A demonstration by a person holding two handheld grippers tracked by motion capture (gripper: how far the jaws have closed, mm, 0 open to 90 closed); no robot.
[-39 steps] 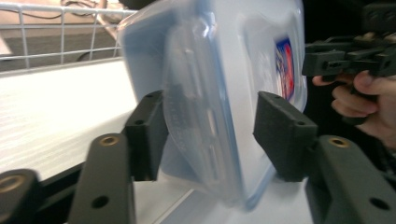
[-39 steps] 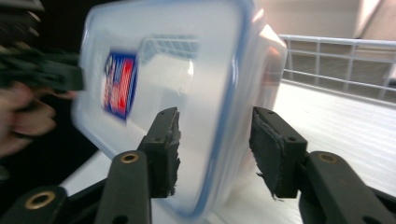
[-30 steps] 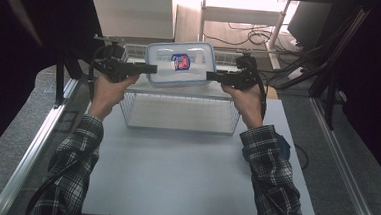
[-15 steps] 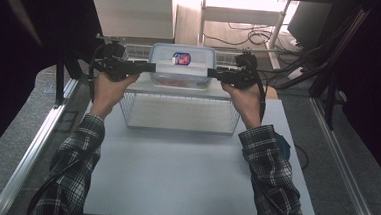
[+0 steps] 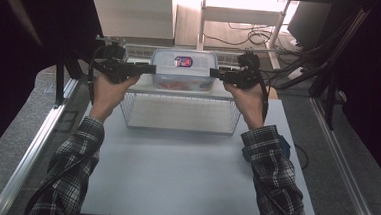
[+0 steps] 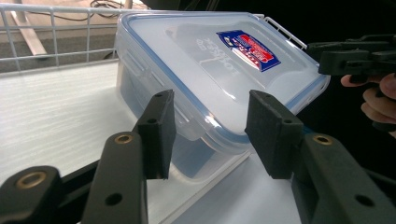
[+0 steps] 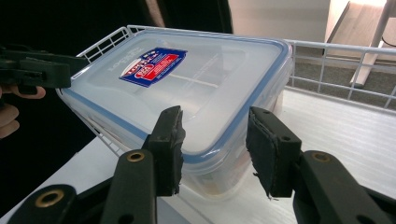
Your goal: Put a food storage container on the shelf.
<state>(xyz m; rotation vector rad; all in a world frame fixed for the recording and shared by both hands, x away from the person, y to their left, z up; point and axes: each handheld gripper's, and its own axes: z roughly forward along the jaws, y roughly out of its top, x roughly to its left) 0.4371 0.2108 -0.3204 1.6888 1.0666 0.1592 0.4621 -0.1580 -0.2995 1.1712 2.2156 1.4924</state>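
Note:
A clear plastic container with a blue-rimmed lid and a red and blue sticker sits at the far end of a white wire basket. My left gripper holds its left end and my right gripper its right end. In the left gripper view the container has its near corner between the pads of the left gripper, with the right gripper beyond. In the right gripper view the container fills the gap of the right gripper, and the left gripper is across from it.
The basket stands at the far end of a white table. Its wire walls rise close around the container. A blue object lies by the right sleeve. Metal rails run along the table's sides, and cables lie behind it.
Both grippers carried the container away from the person and lower, from above the basket's middle to its far end. The two holds look the same.

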